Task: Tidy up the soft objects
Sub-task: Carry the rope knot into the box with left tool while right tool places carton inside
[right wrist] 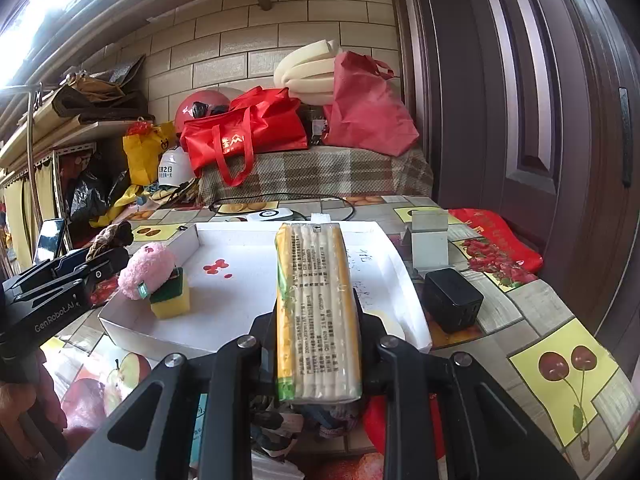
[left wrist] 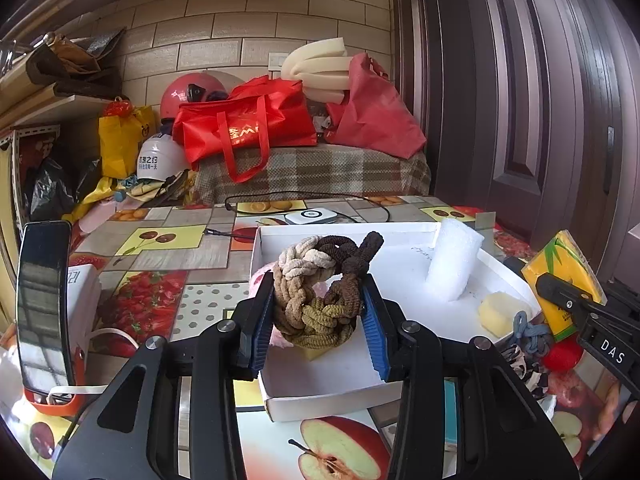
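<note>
Clamping a bundle of hair ties (left wrist: 320, 292) (browns, tan, cream) between its blue pads, your left gripper (left wrist: 318, 320) holds it over the near end of the white tray (left wrist: 412, 256). Your right gripper (right wrist: 318, 320) is squeezed on a tissue pack (right wrist: 316, 304), lying lengthwise above the tray's near edge. A pink plush (right wrist: 146, 270) and sponge (right wrist: 172, 298) sit in the tray's left corner.

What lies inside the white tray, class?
In the white tray: a pink plush toy leaning on a yellow-green sponge, and red stains. The tissue pack hides the tray's middle.
</note>
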`<state>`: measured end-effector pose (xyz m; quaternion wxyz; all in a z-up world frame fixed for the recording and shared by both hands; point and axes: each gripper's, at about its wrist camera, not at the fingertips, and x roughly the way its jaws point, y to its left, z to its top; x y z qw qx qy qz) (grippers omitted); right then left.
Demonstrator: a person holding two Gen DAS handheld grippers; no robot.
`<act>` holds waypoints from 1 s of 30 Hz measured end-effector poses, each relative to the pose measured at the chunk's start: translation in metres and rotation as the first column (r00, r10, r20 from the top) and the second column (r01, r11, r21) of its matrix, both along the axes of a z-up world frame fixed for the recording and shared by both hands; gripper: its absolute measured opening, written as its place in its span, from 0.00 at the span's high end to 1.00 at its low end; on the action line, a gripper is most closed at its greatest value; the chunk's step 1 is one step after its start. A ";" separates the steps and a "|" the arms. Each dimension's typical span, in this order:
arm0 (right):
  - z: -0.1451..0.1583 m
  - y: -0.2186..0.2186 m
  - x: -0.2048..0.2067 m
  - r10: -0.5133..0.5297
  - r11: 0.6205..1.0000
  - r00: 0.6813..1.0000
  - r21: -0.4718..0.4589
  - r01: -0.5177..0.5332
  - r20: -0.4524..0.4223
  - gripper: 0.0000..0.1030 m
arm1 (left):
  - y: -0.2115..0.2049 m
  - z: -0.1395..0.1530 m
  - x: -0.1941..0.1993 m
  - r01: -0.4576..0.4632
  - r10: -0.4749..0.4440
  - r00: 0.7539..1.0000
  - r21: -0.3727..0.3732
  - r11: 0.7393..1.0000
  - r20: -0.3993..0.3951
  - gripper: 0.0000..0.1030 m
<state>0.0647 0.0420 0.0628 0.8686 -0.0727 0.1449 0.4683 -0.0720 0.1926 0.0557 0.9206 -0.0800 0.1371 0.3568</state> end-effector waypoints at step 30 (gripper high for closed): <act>-0.002 0.024 -0.002 0.042 0.999 0.999 -0.008 -0.042 0.012 0.75 | 0.011 0.000 0.015 -0.012 0.011 1.000 -0.023 1.000 -0.017 0.61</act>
